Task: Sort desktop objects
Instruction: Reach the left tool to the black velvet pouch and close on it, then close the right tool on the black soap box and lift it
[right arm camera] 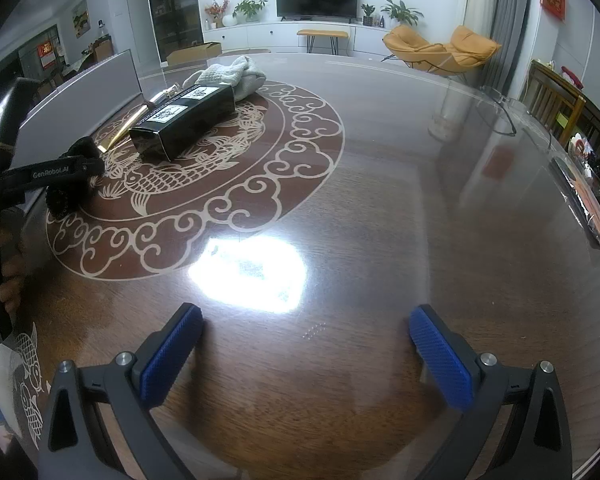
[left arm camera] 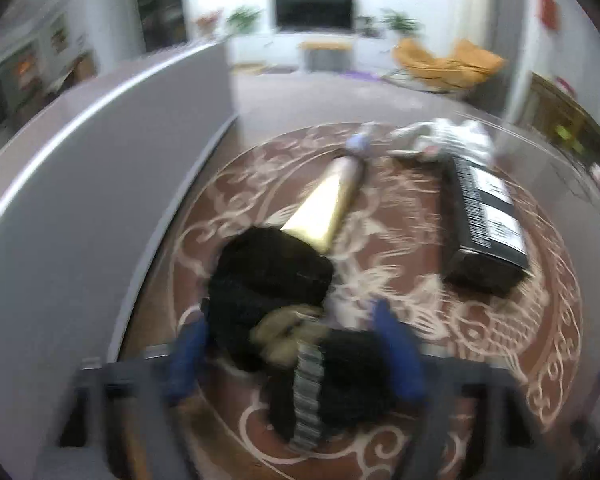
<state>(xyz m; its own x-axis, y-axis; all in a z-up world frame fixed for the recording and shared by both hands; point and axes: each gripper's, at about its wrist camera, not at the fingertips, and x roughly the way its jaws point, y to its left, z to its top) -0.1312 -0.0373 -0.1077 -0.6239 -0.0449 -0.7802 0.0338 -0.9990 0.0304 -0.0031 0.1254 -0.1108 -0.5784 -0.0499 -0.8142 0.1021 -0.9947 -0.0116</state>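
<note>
In the blurred left wrist view a black fluffy item point(left arm camera: 268, 272) with a tan piece and a metal link band point(left arm camera: 308, 392) lies between my left gripper's point(left arm camera: 292, 356) blue pads, which press on its two sides. The right wrist view shows the same fluffy item point(right arm camera: 62, 202) under that gripper at the far left. Beyond it lie a gold tube point(left arm camera: 324, 208), a long black box point(left arm camera: 484, 224) and a pale cloth point(left arm camera: 448, 140). My right gripper point(right arm camera: 306, 344) stands open over bare wood, with nothing between its fingers.
A grey upright panel point(left arm camera: 100, 184) borders the objects on the left. The glass-topped wooden table point(right arm camera: 380, 220) has a round fish-and-cloud pattern. Spectacles point(right arm camera: 500, 112) lie near its far right edge, and packets point(right arm camera: 592, 200) sit at the right rim.
</note>
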